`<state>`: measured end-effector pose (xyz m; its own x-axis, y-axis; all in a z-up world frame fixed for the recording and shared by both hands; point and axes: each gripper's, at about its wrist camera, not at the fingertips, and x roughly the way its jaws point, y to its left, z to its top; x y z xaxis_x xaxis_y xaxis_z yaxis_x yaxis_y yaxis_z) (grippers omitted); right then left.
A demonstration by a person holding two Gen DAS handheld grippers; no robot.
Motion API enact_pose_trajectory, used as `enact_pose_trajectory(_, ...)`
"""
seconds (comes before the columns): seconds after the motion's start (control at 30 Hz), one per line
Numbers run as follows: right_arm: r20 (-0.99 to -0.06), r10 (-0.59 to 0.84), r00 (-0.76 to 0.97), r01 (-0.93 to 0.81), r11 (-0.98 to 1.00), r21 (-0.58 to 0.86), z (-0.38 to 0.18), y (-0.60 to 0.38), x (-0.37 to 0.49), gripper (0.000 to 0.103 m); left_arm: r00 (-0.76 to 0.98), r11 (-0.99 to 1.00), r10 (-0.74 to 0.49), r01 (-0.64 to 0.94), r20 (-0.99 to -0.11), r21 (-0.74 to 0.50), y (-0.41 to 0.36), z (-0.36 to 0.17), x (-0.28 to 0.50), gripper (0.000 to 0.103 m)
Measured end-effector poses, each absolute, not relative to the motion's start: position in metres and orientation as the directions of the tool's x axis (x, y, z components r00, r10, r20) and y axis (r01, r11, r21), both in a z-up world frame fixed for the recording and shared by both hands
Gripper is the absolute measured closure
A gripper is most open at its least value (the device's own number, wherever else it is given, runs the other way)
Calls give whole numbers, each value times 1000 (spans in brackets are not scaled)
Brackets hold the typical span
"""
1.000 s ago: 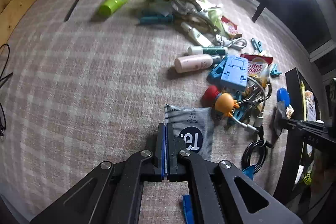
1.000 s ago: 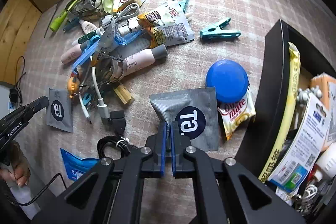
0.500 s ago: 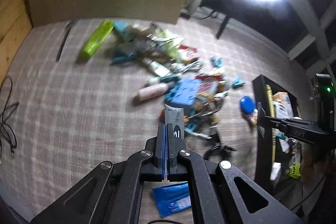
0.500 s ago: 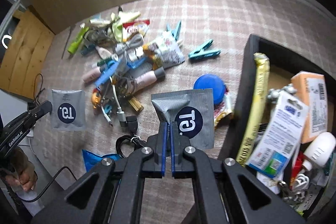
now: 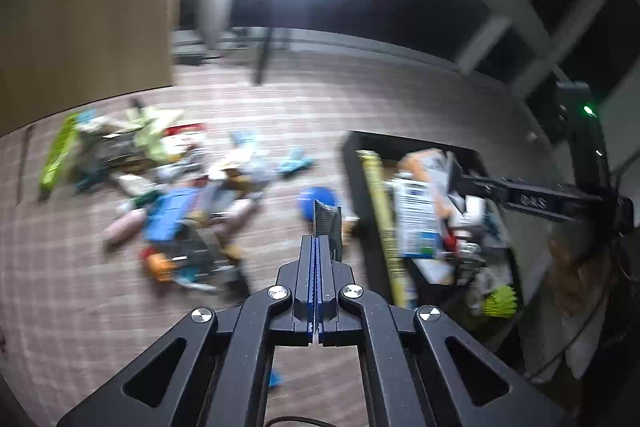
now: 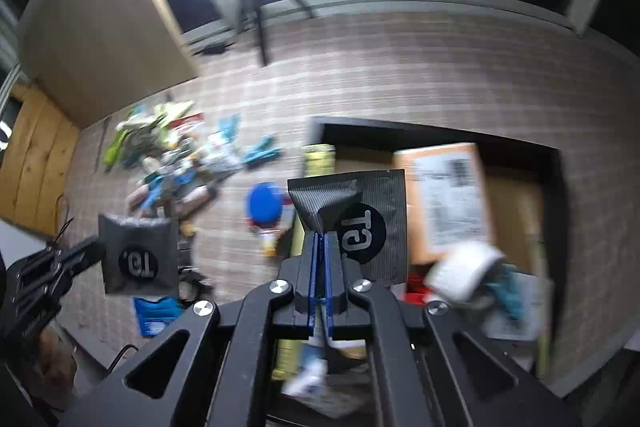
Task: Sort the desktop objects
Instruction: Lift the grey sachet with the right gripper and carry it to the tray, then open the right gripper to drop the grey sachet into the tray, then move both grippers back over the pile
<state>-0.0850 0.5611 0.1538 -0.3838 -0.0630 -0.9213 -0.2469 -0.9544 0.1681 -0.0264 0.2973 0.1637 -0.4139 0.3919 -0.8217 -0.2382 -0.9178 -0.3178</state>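
Both pairs of jaws are clenched, each on a flat grey foil sachet with a dark round logo. The right gripper pinches its grey foil sachet at the bottom left corner, where the foil puckers into a fan of creases. The left gripper nips the other grey foil sachet by one edge, so that in its own view the packet shows nearly edge-on.

In the right wrist view the right sachet hangs over the near left part of the black rectangular storage box, with a blurred orange carton at its 3 o'clock and a blue round lid on the checked cloth at its 9 o'clock. The left sachet is at 8 o'clock in that view, over the cloth and apart from the box.

Such packets look very light, thin and limp, with slick foil; a hold on the sealed margin should serve better than on the filled middle, and a corner grip lets the sheet swing. They seem unlikely to break, though a crease will stay.

The right sachet faces the camera flat, its long axis running roughly 12 to 6 o'clock, logo turned sideways. The left one is tilted, its top edge leaning toward 1 o'clock, and its logo reads upside down.
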Motion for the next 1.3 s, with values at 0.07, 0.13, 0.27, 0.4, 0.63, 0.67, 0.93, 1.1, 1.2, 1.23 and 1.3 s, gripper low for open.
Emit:
enact_pose_trajectory(0.07, -924, -29, -382, -283, -948, 147, 157, 585, -75, 100, -395, -901, 421, -289, -816, -325, 325, 167, -24, 103)
enact_pose_trajectory(0.13, -925, -8, -379, -312, -940, 136, 156, 600, -69, 100, -372, -881, 449, -337, -813, -332, 353, 169, -21, 103)
enact_pose_trajectory(0.27, -929, 29, -370, -363, -924, 116, 156, 634, -55, 100, -330, -843, 489, -416, -807, -341, 404, 173, -16, 103)
enact_pose_trajectory(0.4, -931, 46, -361, -400, -910, 110, 152, 659, -45, 100, -306, -812, 515, -472, -801, -342, 449, 178, -15, 103)
enact_pose_trajectory(0.63, -935, 58, -349, -429, -897, 104, 148, 686, -35, 100, -282, -784, 537, -515, -795, -347, 493, 180, -20, 103)
enact_pose_trajectory(0.67, -936, 59, -347, -430, -897, 103, 147, 688, -34, 100, -277, -781, 538, -518, -796, -348, 497, 179, -20, 103)
enact_pose_trajectory(0.93, -939, 51, -341, -444, -889, 113, 147, 697, -31, 74, -294, -822, 482, -477, -826, -310, 504, 166, -27, 70)
enact_pose_trajectory(1.1, -936, 40, -351, -436, -891, 126, 148, 694, -32, 74, -315, -843, 452, -456, -834, -285, 491, 166, -26, 69)
enact_pose_trajectory(1.2, -935, 27, -355, -409, -903, 129, 149, 686, -35, 74, -325, -853, 438, -445, -838, -273, 480, 166, -25, 69)
enact_pose_trajectory(1.23, -933, 25, -359, -404, -905, 131, 149, 683, -36, 74, -331, -858, 429, -439, -840, -266, 476, 165, -25, 69)
enact_pose_trajectory(1.3, -931, 16, -363, -391, -910, 137, 149, 675, -39, 74, -343, -873, 407, -419, -846, -250, 466, 162, -25, 69)
